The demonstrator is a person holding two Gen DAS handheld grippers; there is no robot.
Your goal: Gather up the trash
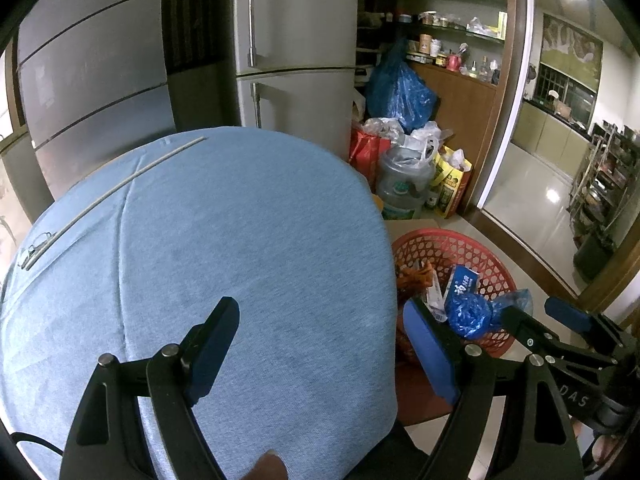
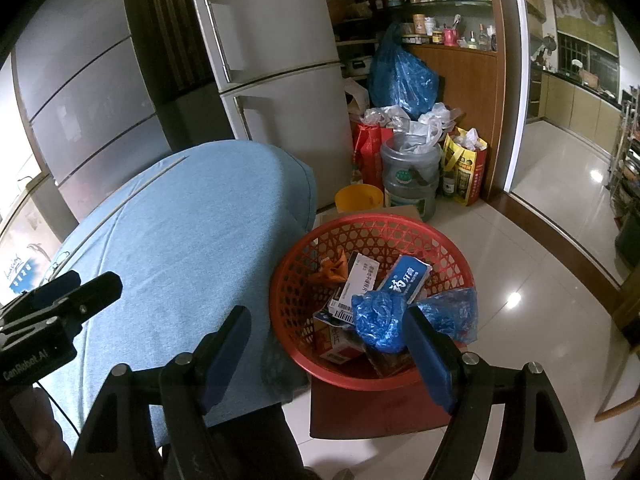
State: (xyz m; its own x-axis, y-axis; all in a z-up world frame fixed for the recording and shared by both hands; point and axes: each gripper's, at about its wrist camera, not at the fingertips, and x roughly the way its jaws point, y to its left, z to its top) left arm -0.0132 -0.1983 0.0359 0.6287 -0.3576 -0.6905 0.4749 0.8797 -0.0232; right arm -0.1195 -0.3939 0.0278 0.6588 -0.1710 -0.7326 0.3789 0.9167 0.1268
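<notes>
Left wrist view: the left gripper (image 1: 320,344) is spread and empty above the blue cushion (image 1: 208,248); the red basket (image 1: 480,248) stands on the floor to its right. Right wrist view: the right gripper (image 2: 332,356) is spread, empty, at the basket (image 2: 288,280) rim, with the trash (image 2: 376,312) already inside. Judged step: deposit complete. Next move: locate remaining trash.

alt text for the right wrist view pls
The open right gripper hovers empty over a red basket of trash: a blue toothpaste box, a crumpled blue bag, other cartons. A blue cushion fills the left, with the left gripper at its edge; a fridge stands behind.
</notes>
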